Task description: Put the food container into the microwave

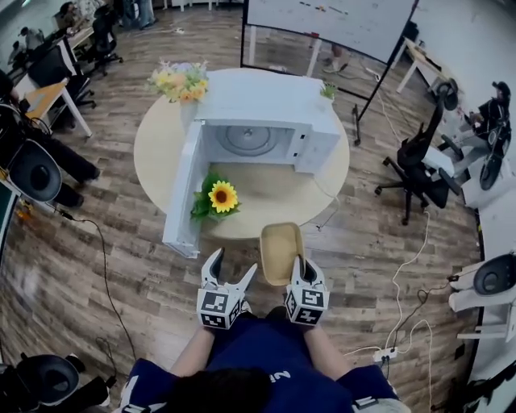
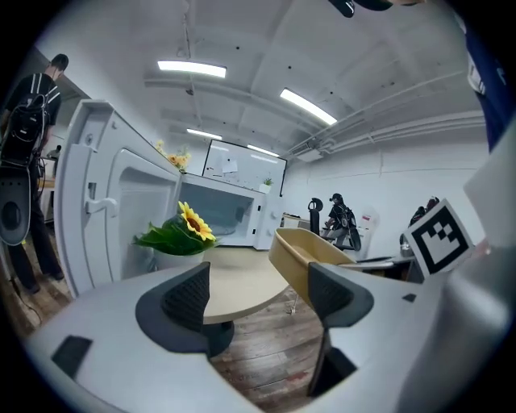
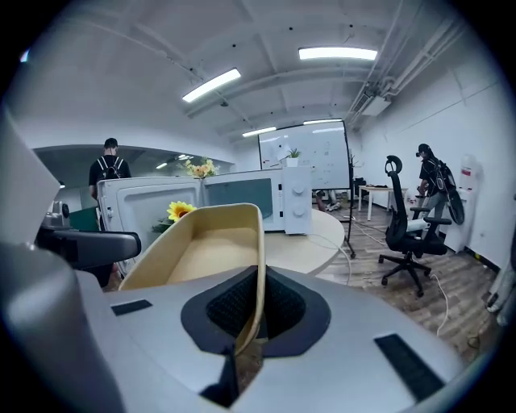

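Note:
The tan, empty food container (image 1: 281, 250) hangs over the floor just off the near edge of the round table (image 1: 266, 196). My right gripper (image 1: 298, 264) is shut on its right wall, and the pads pinch that thin rim (image 3: 256, 310). The container (image 3: 201, 250) fills the right gripper view and also shows in the left gripper view (image 2: 310, 254). My left gripper (image 1: 231, 273) is beside it on the left, open and empty (image 2: 258, 294). On the table stands the white microwave (image 1: 266, 133), with its door (image 1: 184, 189) swung open to the left and its cavity empty.
A potted sunflower (image 1: 219, 198) stands on the table in front of the open door. A vase of flowers (image 1: 179, 83) sits at the table's back left. Office chairs (image 1: 415, 165) and a whiteboard (image 1: 330, 24) stand to the right and behind. A cable (image 1: 407, 274) runs over the floor.

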The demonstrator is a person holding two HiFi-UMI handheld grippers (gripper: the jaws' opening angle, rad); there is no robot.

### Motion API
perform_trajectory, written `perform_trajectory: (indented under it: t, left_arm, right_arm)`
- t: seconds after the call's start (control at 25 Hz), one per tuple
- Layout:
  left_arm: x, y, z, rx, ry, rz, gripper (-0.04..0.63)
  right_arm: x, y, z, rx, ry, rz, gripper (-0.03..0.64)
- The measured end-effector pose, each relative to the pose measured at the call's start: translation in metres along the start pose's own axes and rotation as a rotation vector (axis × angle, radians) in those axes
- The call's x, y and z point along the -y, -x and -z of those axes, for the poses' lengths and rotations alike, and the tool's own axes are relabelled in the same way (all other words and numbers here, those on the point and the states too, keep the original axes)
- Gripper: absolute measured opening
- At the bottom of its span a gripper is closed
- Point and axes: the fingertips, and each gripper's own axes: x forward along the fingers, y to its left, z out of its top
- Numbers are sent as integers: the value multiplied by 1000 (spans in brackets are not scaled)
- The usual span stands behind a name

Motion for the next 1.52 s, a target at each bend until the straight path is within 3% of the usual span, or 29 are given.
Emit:
perform_trajectory:
  t: [0.48,0.76,0.96,1.52]
  left_arm:
    - [-1,-24,6,-39,3,45,370]
    - [-12,-53,-4,-41,-8,7,370]
    - [-3,-86,-39,-12,-17,30,370]
    - [-48,-171,-82,15,0,-202,370]
  right_arm:
    - [9,-21,4,-44,-7,35,14]
    - [24,-69,-27,-24,14,-5,14]
    - [36,-112,-59,-13,32,-45,14]
    - [53,-215,-104,-46,101,-208,14]
